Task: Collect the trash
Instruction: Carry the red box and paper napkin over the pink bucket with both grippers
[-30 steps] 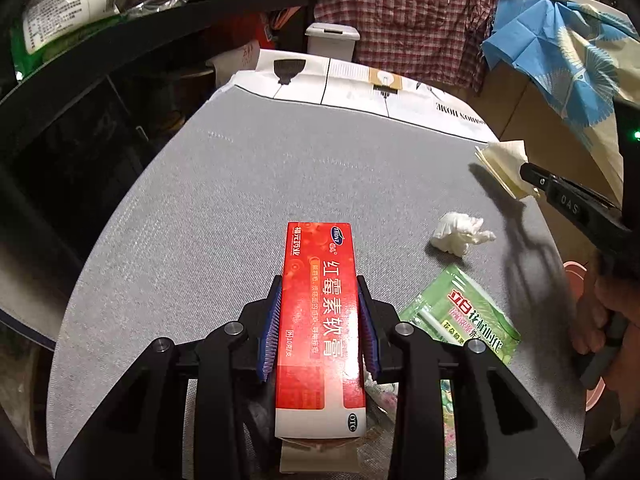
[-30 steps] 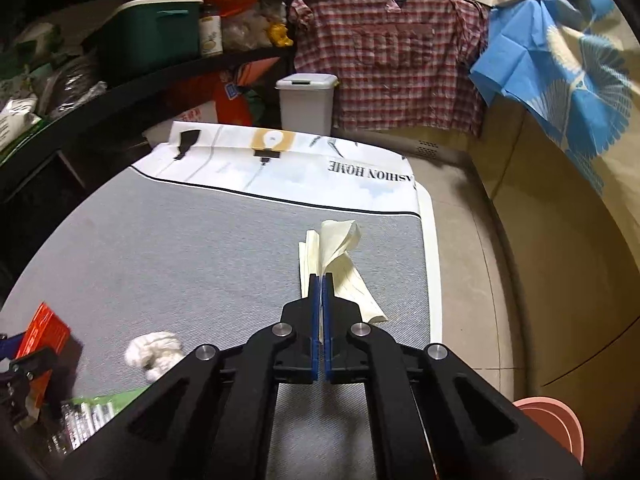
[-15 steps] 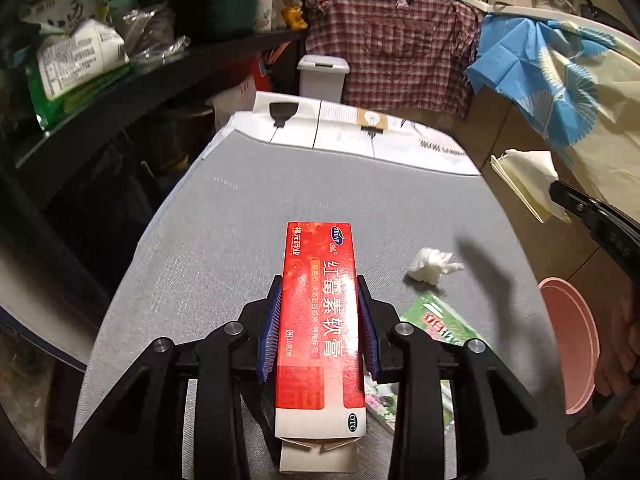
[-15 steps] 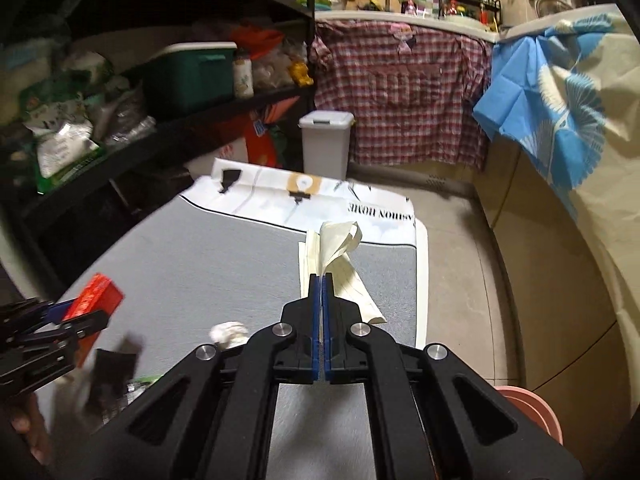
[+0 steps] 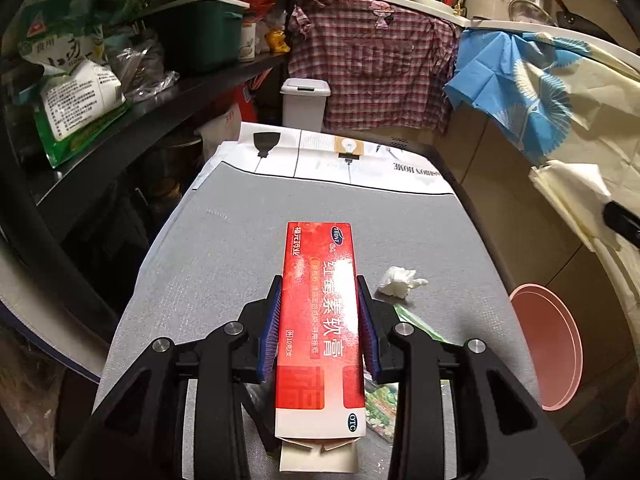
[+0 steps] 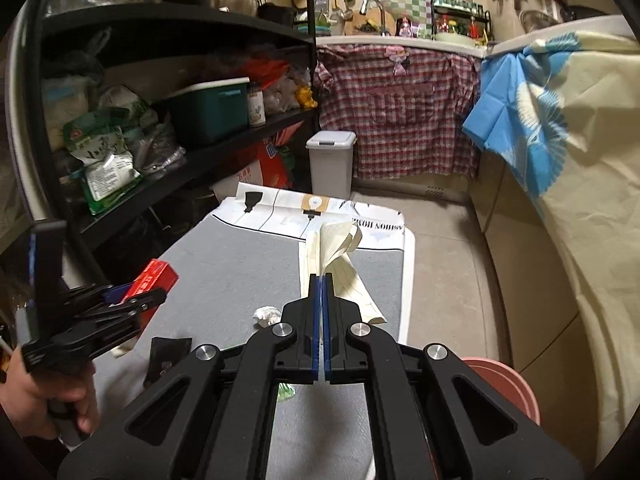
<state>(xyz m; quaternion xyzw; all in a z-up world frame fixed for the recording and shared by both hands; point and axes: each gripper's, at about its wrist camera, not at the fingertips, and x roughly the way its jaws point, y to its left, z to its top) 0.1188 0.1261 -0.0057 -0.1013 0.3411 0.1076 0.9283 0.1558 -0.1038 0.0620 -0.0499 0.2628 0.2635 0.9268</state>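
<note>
My left gripper (image 5: 320, 296) is shut on a red medicine box (image 5: 320, 320), held above the grey table (image 5: 240, 240); it also shows in the right wrist view (image 6: 154, 280). My right gripper (image 6: 322, 280) is shut on folded pale yellow paper (image 6: 340, 256), lifted off the table; the paper also shows in the left wrist view (image 5: 568, 196). A crumpled white tissue (image 5: 398, 280) and a green wrapper (image 5: 416, 326) lie on the table right of the box. The tissue shows in the right wrist view too (image 6: 267, 314).
A pink bin (image 5: 548, 344) stands on the floor right of the table, also low in the right wrist view (image 6: 508, 384). A white lidded bin (image 6: 330, 162) stands beyond the table. Dark shelves (image 5: 120, 112) with bags and boxes run along the left.
Both grippers have risen well above the table with their loads. The yellow paper has come off the table and moved right, toward the space over the pink bin.
</note>
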